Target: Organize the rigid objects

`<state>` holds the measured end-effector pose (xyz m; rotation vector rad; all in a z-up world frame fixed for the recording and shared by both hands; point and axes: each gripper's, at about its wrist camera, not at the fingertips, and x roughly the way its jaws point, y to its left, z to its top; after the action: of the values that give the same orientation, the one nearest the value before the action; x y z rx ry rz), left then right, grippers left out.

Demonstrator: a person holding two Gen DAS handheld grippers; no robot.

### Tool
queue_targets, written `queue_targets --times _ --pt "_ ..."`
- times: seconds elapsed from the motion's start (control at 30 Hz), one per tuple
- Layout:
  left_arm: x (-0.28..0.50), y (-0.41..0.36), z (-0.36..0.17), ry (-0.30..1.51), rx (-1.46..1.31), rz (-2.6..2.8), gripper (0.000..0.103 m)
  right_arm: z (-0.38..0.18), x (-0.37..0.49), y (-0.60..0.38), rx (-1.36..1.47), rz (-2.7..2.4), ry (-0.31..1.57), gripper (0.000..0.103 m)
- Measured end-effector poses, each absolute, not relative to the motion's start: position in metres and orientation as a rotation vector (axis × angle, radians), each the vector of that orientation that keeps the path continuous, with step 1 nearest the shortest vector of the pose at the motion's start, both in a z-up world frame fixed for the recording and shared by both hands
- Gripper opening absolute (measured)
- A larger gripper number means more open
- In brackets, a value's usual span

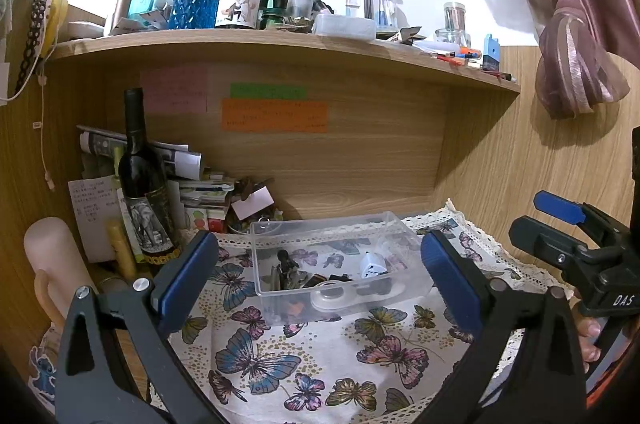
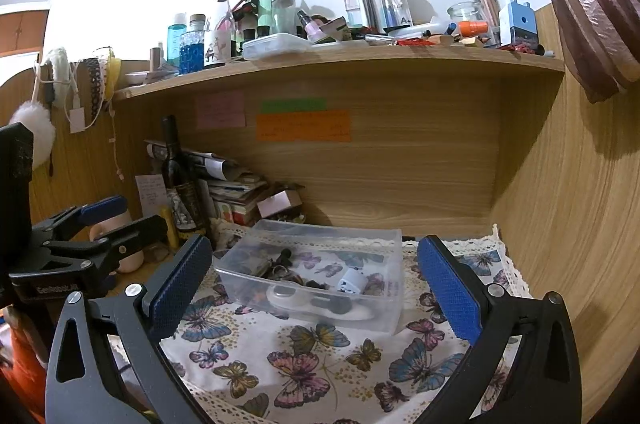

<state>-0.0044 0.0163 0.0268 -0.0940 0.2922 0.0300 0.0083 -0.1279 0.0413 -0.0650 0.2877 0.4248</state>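
A clear plastic box (image 1: pixel 400 240) sits on the butterfly-print cloth (image 1: pixel 304 364) in the desk nook. It holds small items: a white plug adapter (image 1: pixel 374 265), keys and dark bits (image 1: pixel 288 274), and a white flat piece (image 1: pixel 332 298). My left gripper (image 1: pixel 320 276) is open and empty, its blue pads to either side of the box, short of it. In the right wrist view the box (image 2: pixel 384 244) lies ahead of my right gripper (image 2: pixel 316 284), which is open and empty. The right gripper also shows at the right edge of the left view (image 1: pixel 568 236).
A dark wine bottle (image 1: pixel 142 184) and stacked papers (image 1: pixel 192 176) stand at the back left. A pink cylinder (image 1: pixel 52 256) stands at the left. The shelf above (image 1: pixel 280 42) is crowded with bottles and jars. Wooden walls close the nook; a curtain (image 1: pixel 560 16) hangs at right.
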Motion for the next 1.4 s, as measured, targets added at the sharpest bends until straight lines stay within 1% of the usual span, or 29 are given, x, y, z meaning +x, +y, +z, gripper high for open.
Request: queue_targets --times 1.4 --pt "-0.0007 0.0151 0.0298 0.273 -0.062 0.003 0.103 0.0402 0.0079 -0.1235 -0.052 0.432 0.293 0.103"
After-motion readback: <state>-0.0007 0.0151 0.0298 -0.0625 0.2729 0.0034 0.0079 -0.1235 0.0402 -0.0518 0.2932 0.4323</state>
